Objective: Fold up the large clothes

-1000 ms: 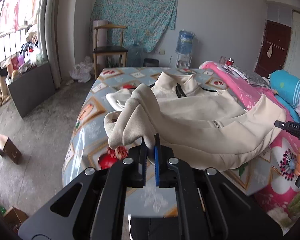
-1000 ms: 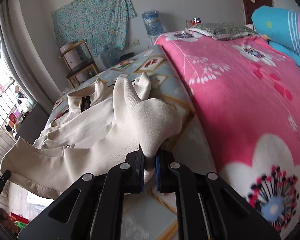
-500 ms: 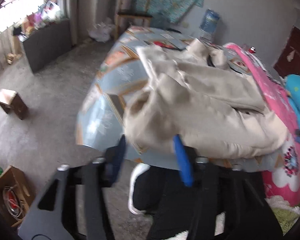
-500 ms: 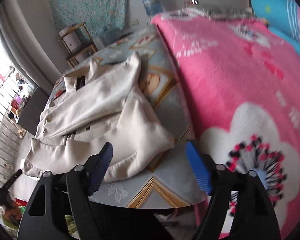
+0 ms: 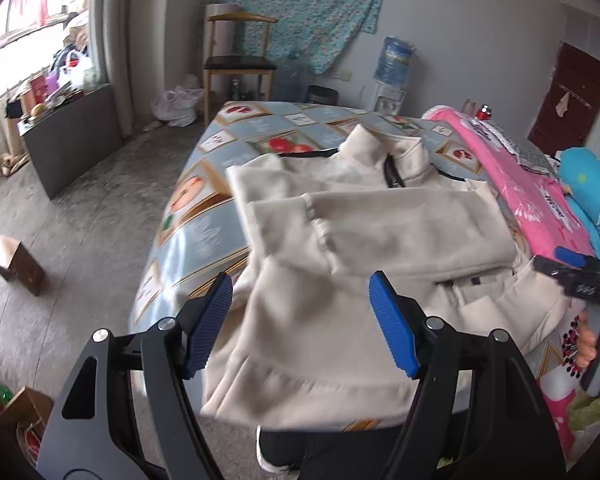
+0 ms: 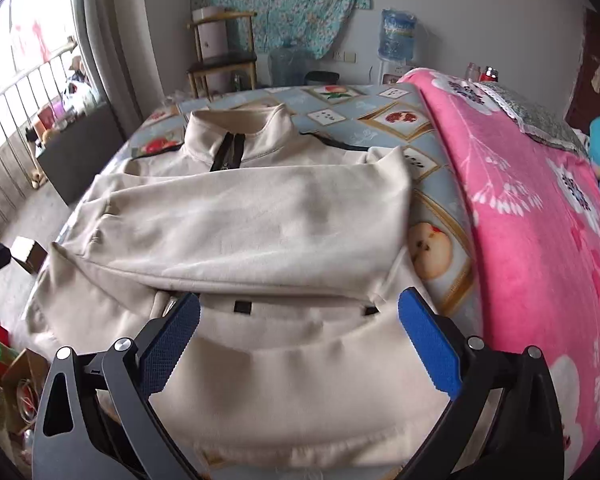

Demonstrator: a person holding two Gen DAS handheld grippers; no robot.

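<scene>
A cream zip-collar jacket (image 5: 380, 232) (image 6: 260, 220) lies flat on the bed, both sleeves folded across its chest and its hem hanging at the near edge. My left gripper (image 5: 300, 284) hovers over the jacket's left hem corner; its jaws are opening and the blue pads (image 5: 210, 320) touch no cloth. My right gripper (image 6: 300, 298) hangs above the hem on the right side, jaws also opening wide, with fabric below them but none pinched. In the left wrist view the right gripper (image 5: 572, 268) shows at the far right, held by a hand (image 5: 588, 344).
The bed carries a blue fruit-print sheet (image 5: 204, 216) (image 6: 432, 148) and a pink flowered blanket (image 6: 540, 220) along its right side. A wooden chair (image 5: 236, 64) and a water dispenser (image 5: 396, 68) stand by the far wall. A cardboard box (image 5: 14, 264) sits on the floor at left.
Both grippers were shut on the sleeve cuffs; they have let go, opened wide and drawn back toward the near bed edge. The sleeves now lie across the jacket.
</scene>
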